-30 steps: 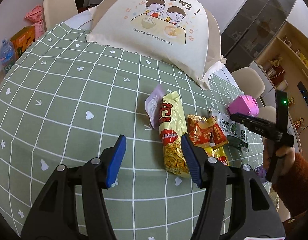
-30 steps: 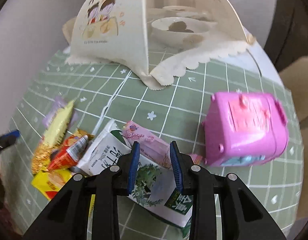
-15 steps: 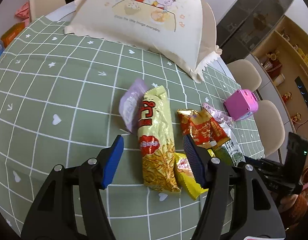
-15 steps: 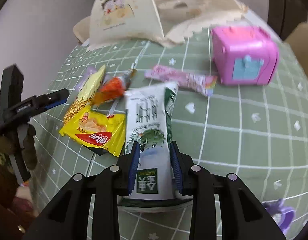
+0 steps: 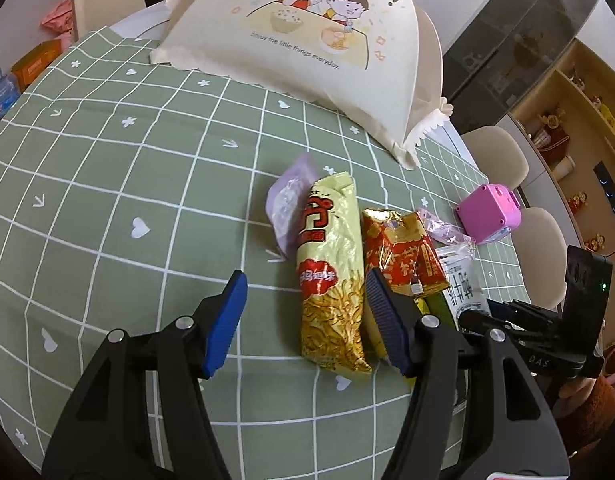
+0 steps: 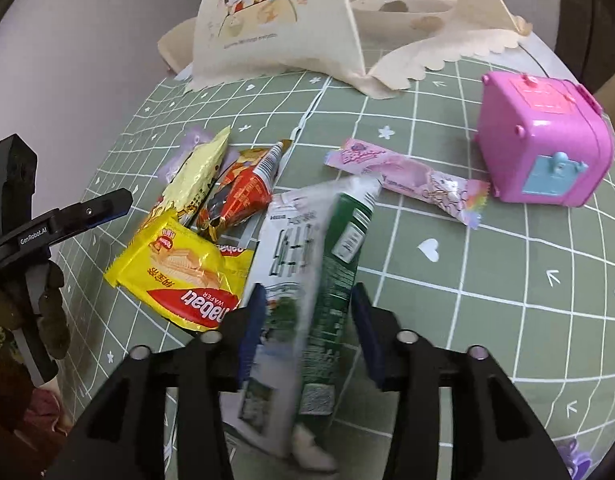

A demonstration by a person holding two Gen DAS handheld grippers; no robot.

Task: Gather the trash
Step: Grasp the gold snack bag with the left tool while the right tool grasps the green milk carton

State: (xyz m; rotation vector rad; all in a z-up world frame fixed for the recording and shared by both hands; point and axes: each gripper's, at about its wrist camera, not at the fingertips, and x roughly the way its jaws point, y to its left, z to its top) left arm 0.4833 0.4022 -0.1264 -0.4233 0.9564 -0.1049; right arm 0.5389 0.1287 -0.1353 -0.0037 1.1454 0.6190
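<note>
Several wrappers lie on the green checked tablecloth [image 5: 107,184]. A long yellow noodle-snack bag [image 5: 331,276] lies between the fingers of my open left gripper [image 5: 305,312], beside a pale purple wrapper [image 5: 287,204] and a red-gold wrapper [image 5: 403,256]. In the right wrist view a white-and-green milk carton [image 6: 307,280] stands tilted and blurred between the jaws of my right gripper [image 6: 307,320]; whether they grip it is unclear. A yellow wafer wrapper [image 6: 179,276], the red wrapper [image 6: 243,196] and a pink candy wrapper [image 6: 411,180] lie around it.
A pink toy box [image 6: 543,140] stands on the table at the right. A cream food-cover tent [image 5: 307,40] fills the far side, with bowls under it [image 6: 399,12]. Chairs [image 5: 495,152] ring the table. The other gripper shows at the left edge [image 6: 47,232].
My right gripper has opened wider and the milk carton has tipped up between its fingers. My left gripper has shifted slightly, with the noodle bag still between its fingers.
</note>
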